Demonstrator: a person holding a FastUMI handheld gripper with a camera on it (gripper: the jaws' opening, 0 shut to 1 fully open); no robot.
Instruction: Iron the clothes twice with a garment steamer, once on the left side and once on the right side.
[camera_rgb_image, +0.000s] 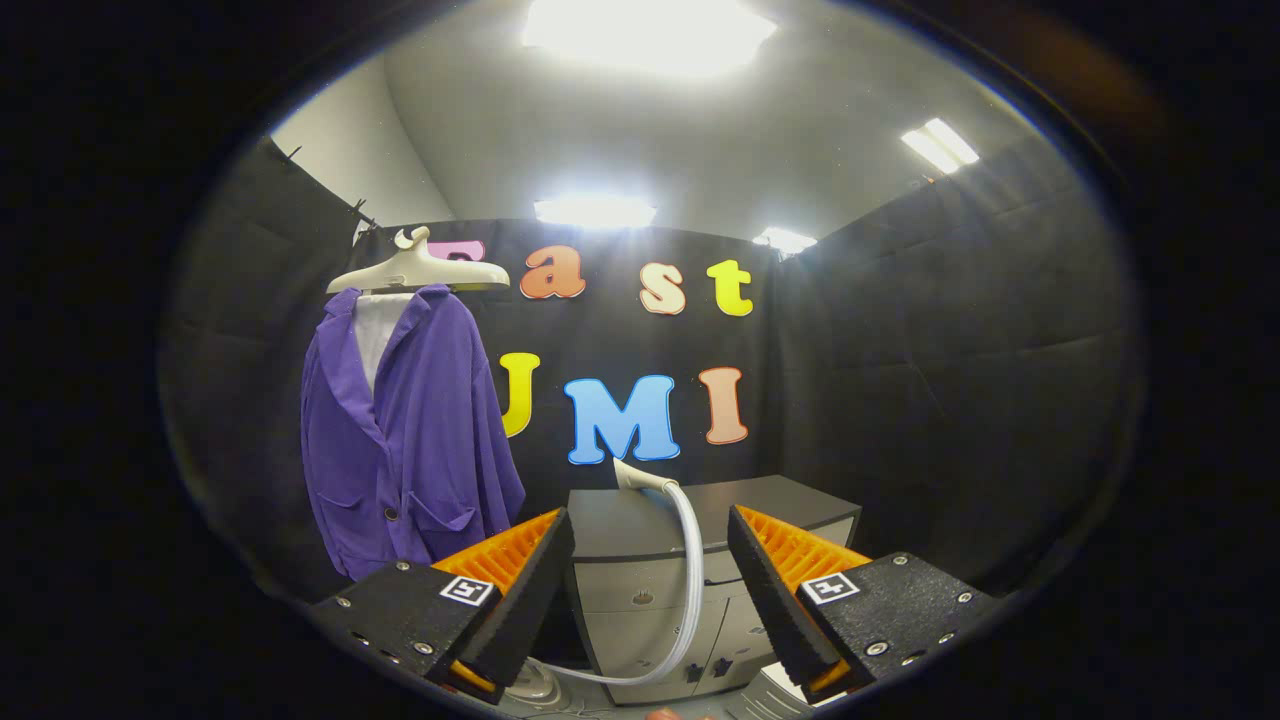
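Gripper view: fingers (650, 560) spread and empty before the steamer hose (690, 570); purple jacket (410, 440) hangs beside.

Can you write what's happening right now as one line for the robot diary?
hand-held gripper: open, holding nothing | white ribbed steamer hose: between fingers, ahead, on grey cabinet | purple jacket: hanging on cream hanger, not yet steamed

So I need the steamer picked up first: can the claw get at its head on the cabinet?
Probably yes. The claw is open, and the steamer head lies just beyond its fingers on the cabinet, with only the hose hanging between them.
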